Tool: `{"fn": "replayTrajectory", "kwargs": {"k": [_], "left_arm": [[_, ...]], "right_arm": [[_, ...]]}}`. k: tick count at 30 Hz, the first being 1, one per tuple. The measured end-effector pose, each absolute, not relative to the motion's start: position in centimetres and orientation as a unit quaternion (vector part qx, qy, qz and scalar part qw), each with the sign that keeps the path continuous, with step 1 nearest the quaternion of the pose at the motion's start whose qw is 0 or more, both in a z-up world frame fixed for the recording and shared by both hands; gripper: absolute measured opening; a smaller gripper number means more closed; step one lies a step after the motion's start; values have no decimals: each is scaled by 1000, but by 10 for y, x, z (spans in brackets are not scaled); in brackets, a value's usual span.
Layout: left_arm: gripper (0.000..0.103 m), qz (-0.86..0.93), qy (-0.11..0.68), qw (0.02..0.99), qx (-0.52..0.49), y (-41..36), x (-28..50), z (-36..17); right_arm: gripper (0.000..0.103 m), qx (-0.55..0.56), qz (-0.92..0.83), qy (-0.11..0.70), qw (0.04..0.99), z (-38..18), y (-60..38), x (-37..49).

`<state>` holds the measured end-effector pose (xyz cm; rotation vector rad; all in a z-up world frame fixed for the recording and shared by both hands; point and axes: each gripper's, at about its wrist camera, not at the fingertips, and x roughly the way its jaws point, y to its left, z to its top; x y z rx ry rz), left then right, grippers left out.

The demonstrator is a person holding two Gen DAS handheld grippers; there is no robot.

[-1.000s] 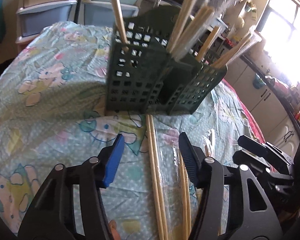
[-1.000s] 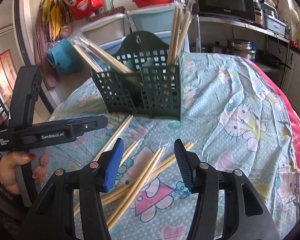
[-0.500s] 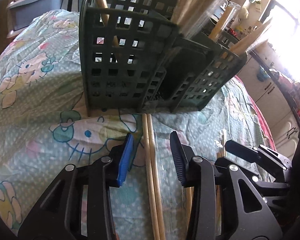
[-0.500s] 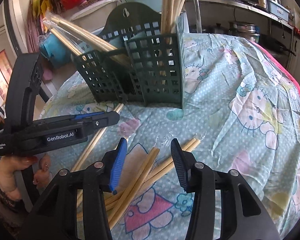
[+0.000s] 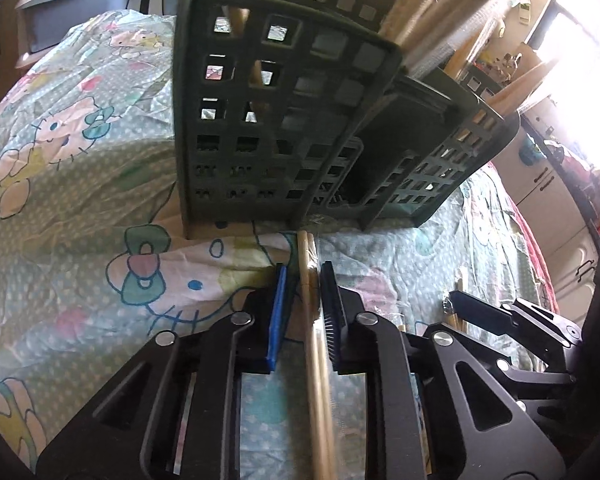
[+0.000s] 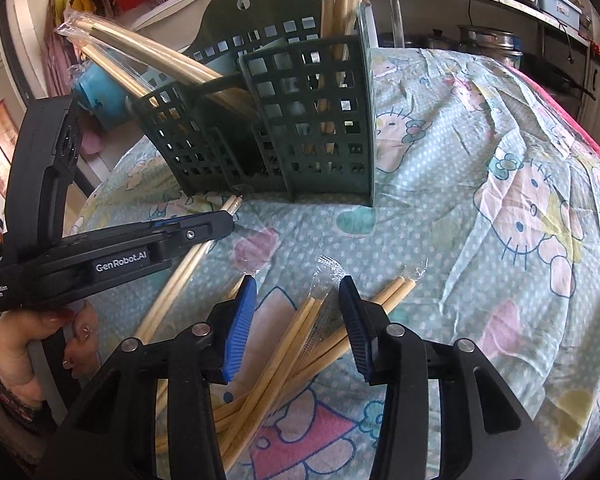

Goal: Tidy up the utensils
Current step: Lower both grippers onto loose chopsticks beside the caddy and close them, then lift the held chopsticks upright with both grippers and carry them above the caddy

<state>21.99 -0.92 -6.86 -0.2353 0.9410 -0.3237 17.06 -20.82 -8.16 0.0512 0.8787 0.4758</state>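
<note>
Since a second ago your left gripper (image 5: pixel 303 300) has narrowed its fingers around the wrapped chopstick pair (image 5: pixel 315 344) lying on the bench before the green caddy (image 5: pixel 284 120), while your right gripper (image 6: pixel 298 320) hovers spread over other pairs; clamp squarely, then lift gently.

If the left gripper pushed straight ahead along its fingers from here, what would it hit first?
Most likely the base of the green utensil caddy, which stands straight ahead of the left gripper. The wrapped chopstick pair between its fingers already ends at the caddy's foot, so those tips would probably touch first; depth is unclear.
</note>
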Motion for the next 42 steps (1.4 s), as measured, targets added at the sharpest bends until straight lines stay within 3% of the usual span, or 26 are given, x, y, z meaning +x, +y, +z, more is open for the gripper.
{"fn": "replayTrajectory", "kwargs": {"k": [14,25,42], "left_arm": [[5,-165,461,861,-137,9,217,-65],[4,-177,428,873,-154,22,199,-31],[3,-183,315,918,-155,33,151,49]], "right_arm": [[9,50,218,433,873,-84,-216,182],[7,52,253,382,887,-45,-212,169],[5,54,288,258,920,43,-217,123]]}}
